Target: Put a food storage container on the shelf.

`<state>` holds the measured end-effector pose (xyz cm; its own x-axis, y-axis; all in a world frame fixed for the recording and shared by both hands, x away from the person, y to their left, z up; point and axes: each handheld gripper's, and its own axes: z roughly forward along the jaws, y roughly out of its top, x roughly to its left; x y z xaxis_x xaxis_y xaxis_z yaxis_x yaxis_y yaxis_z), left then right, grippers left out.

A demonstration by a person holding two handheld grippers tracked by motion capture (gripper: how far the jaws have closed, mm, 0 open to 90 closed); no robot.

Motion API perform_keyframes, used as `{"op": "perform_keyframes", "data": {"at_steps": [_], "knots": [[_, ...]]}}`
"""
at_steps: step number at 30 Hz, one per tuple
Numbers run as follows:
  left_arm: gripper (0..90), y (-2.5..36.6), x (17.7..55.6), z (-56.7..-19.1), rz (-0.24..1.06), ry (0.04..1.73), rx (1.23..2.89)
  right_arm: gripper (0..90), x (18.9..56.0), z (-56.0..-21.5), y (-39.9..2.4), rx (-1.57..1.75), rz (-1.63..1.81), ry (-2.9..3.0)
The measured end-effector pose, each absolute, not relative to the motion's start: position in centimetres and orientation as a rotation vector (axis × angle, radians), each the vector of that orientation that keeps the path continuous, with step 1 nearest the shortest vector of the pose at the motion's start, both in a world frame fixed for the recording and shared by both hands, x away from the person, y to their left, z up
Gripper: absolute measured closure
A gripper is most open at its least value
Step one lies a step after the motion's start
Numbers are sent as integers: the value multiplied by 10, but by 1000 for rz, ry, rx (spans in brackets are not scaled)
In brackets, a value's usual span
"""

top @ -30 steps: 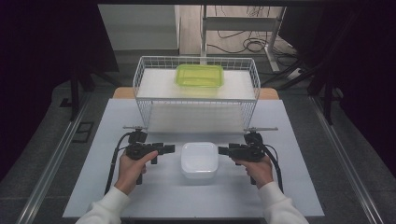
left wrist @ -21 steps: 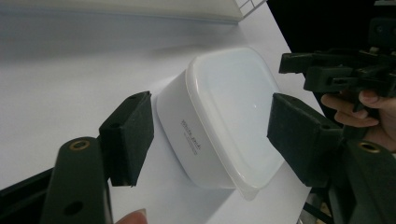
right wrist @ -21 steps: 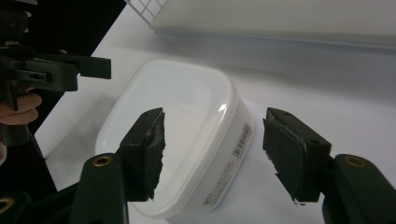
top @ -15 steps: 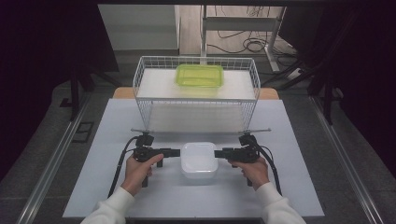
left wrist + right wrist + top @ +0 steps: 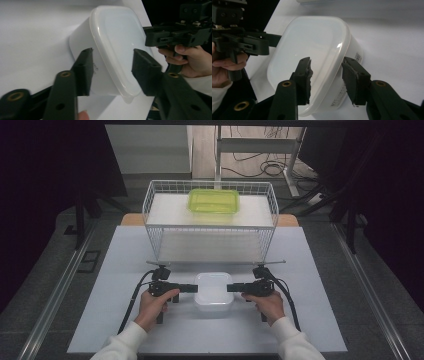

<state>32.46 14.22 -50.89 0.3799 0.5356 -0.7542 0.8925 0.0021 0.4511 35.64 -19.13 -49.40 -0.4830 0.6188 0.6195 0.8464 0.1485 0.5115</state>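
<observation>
Lab setup, white table (image 5: 300,320), floor cables (image 5: 260,167), alu rails (image 5: 55,300), dark surrounds

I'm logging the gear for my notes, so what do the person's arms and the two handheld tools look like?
Both sleeves are white. The left tool and right tool are matte black, each with two blocky flat-faced jaws on arms with brass-ringed holes. A black cable trails from the left tool, and another cable from the right.
</observation>
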Motion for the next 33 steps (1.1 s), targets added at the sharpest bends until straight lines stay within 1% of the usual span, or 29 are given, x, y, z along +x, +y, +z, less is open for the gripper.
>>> {"op": "perform_keyframes", "data": {"at_steps": [1, 2, 8, 12, 17, 27, 33], "knots": [[619, 141, 323, -508, -433, 1306, 1669, 622, 357, -495, -193, -1433, -1253, -2139], [690, 141, 322, -508, -418, 1315, 1671, 643, 357, -495, -195, -1446, -1260, -2112], [747, 143, 319, -504, -449, 1321, 1614, 689, 352, -494, -200, -1468, -1265, -2061], [786, 146, 316, -499, -431, 1300, 1593, 728, 349, -492, -201, -1470, -1296, -2043], [797, 147, 312, -496, -392, 1288, 1629, 767, 346, -489, -200, -1436, -1331, -2051], [801, 145, 308, -489, -344, 1249, 1664, 776, 342, -482, -199, -1414, -1356, -2120], [801, 145, 305, -478, -298, 1211, 1673, 777, 338, -469, -199, -1377, -1411, -2160]]}}
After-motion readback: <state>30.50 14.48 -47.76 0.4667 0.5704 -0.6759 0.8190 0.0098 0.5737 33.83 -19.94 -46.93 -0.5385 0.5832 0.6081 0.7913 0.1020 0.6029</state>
